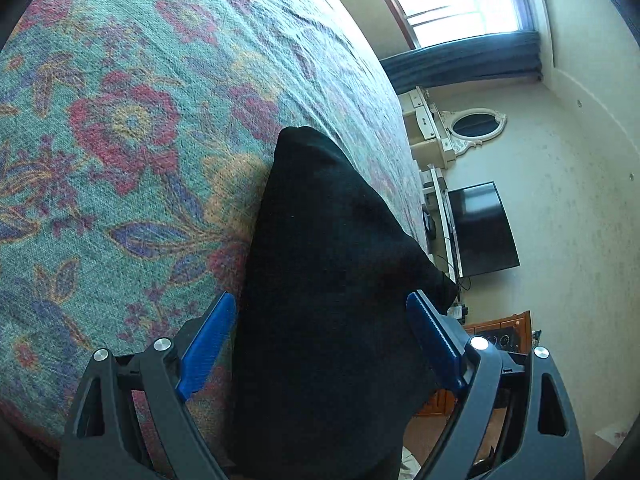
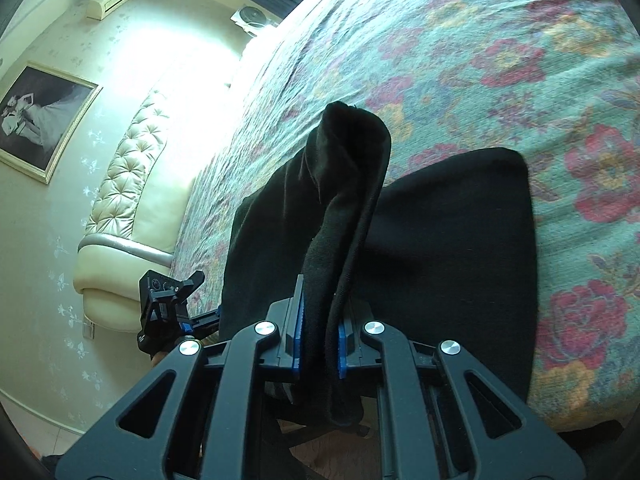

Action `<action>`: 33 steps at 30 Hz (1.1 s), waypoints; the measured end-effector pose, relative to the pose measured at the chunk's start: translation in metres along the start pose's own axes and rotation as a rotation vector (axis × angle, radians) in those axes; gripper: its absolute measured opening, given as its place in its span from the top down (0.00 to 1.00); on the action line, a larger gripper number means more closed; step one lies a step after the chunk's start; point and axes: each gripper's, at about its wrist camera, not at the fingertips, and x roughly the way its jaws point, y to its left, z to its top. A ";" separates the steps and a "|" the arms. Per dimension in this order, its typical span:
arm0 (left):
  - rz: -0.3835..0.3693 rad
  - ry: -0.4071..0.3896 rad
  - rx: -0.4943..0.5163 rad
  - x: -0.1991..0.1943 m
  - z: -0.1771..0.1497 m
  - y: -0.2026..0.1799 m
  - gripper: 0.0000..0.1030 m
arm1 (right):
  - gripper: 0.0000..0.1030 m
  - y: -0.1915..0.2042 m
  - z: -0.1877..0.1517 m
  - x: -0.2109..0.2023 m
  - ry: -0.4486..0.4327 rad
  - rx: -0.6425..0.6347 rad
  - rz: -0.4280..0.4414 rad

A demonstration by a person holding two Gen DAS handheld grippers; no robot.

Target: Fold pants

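Floral bedding in teal, red and gold covers the bed (image 1: 120, 120) on which the work is laid, near its edge. Nearest the right wrist camera, the right gripper (image 2: 320, 344) is pressed together on a bunched ridge of the black pants (image 2: 452, 240), the fabric rising out of the blue pads (image 2: 298, 336) in a tall, rolled peak that leans toward the far side of the bed. In the left wrist view, the left gripper (image 1: 320, 344) stands spread wide, its blue fingers (image 1: 208, 344) either side of a dark slope of the same cloth without pinching it; whether the cloth rests against the right-hand finger I cannot tell, since the black swallows every edge.

This looks like the start of a fold: one edge is caught and raised, the other side not yet taken. The next move likely calls for the left claw to close on its portion, so both hands can carry the cloth over evenly and lay it flat.

Farther out, the pants lie partly as a smooth, squared black panel on the bedspread, partly draped off the bed's edge. They look soft, thick and matte, with few creases. Beyond stand a tufted cream headboard (image 2: 132, 184) and a dark television (image 1: 484, 228).
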 end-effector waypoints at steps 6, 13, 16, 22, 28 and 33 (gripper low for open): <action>-0.011 0.048 0.031 0.016 -0.011 -0.009 0.17 | 0.89 -0.033 -0.001 -0.022 -0.024 0.061 0.003; 0.013 0.053 0.045 0.022 -0.014 -0.010 0.17 | 0.90 -0.056 -0.003 -0.017 -0.023 0.114 0.013; 0.022 0.069 0.016 0.025 -0.015 -0.003 0.17 | 0.90 -0.059 -0.003 -0.016 -0.019 0.116 0.019; 0.024 0.085 0.042 0.030 -0.024 -0.009 0.17 | 0.40 -0.067 -0.003 -0.039 -0.081 0.156 0.034; -0.017 0.089 0.003 0.028 -0.025 0.001 0.17 | 0.22 -0.084 -0.017 -0.051 -0.064 0.186 -0.017; -0.016 0.092 0.045 0.030 -0.033 -0.004 0.17 | 0.21 -0.100 -0.039 -0.033 -0.005 0.254 0.076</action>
